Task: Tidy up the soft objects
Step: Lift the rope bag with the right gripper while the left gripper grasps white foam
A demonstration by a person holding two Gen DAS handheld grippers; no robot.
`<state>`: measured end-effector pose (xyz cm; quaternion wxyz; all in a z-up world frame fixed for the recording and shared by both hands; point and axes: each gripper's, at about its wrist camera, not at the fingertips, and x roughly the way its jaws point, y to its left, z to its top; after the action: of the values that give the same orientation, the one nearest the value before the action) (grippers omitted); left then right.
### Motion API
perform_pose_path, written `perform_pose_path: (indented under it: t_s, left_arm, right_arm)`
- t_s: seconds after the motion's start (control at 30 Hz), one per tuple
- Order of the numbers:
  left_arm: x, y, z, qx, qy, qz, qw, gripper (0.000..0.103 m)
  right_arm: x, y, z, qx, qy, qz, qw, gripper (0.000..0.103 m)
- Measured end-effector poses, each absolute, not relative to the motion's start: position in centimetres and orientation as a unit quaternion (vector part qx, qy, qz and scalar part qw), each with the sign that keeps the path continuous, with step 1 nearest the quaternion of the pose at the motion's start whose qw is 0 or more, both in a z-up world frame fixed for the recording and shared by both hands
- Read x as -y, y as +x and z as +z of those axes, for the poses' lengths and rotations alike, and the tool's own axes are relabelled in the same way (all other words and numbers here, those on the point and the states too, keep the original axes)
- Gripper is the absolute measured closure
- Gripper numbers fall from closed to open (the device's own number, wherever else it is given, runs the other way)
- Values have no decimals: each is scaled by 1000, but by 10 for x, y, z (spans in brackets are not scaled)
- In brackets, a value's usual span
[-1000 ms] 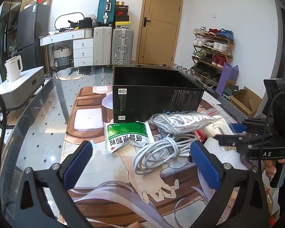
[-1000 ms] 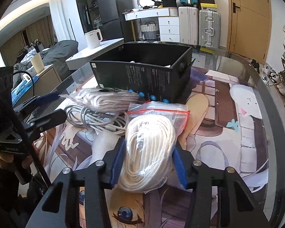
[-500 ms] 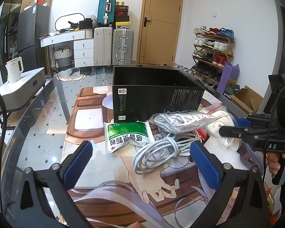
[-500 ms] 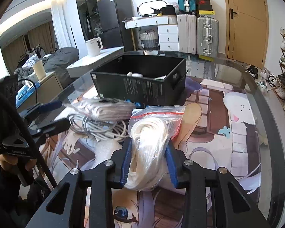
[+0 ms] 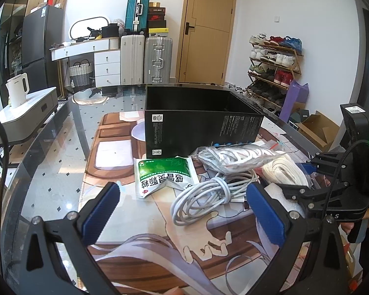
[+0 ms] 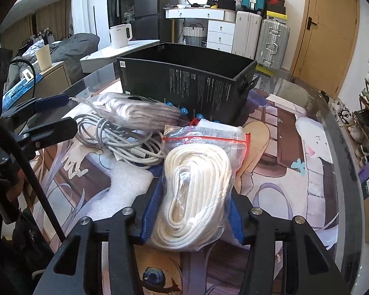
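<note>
My right gripper (image 6: 192, 211) is shut on a clear zip bag of white rope (image 6: 194, 184), held just above the printed mat; the bag shows in the left wrist view (image 5: 285, 172) too. My left gripper (image 5: 182, 211) is open and empty, above the mat in front of a loose white cable coil (image 5: 209, 196). A green sachet (image 5: 162, 174) and a bagged grey cord (image 5: 231, 154) lie before the open black box (image 5: 199, 120). In the right wrist view the box (image 6: 184, 86) stands behind the cable coil (image 6: 120, 140) and grey cord bag (image 6: 135, 110).
A white foam sheet (image 6: 125, 184) lies under the right gripper's left side. The glass table's curved edge (image 6: 342, 147) runs on the right. Suitcases (image 5: 147, 56), a shoe rack (image 5: 273, 66) and a kettle (image 5: 17, 91) stand beyond the table.
My right gripper closed tighter on the rope bag and lifted it a little off the pile. The left gripper stayed where it was, open.
</note>
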<state>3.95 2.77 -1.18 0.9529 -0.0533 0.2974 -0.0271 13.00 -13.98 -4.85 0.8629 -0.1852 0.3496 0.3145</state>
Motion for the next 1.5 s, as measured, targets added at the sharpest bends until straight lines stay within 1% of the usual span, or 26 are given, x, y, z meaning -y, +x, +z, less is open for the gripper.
perform_pose_path:
  t_s: [0.03, 0.17, 0.43, 0.6, 0.73, 1.0, 1.4, 1.5]
  left_arm:
    - [-28, 39, -12, -296, -53, -26, 953, 0]
    - [-27, 39, -11, -299, -51, -24, 953, 0]
    - [-15, 31, -6, -308, -52, -31, 949, 0]
    - [4, 25, -8, -314, -37, -27, 948, 0]
    - [19, 23, -9, -317, -46, -32, 947, 0]
    - [56, 26, -17, -323, -30, -47, 945, 0]
    - [83, 35, -29, -346, 0, -42, 937, 0]
    - [83, 36, -33, -354, -4, -49, 934, 3]
  right_arm:
    - [141, 130, -47, -346, -185, 315, 864, 63]
    - [154, 131, -36, -333, -162, 319, 873, 65]
    - [170, 129, -17, -311, -122, 329, 883, 65]
    - [170, 124, -11, -305, -124, 337, 882, 65]
    - [171, 122, -7, -300, -123, 344, 881, 65]
    - [181, 121, -3, -298, -116, 339, 885, 65]
    - [186, 124, -4, -305, -112, 333, 885, 65]
    - [185, 124, -5, -306, -114, 336, 884, 65]
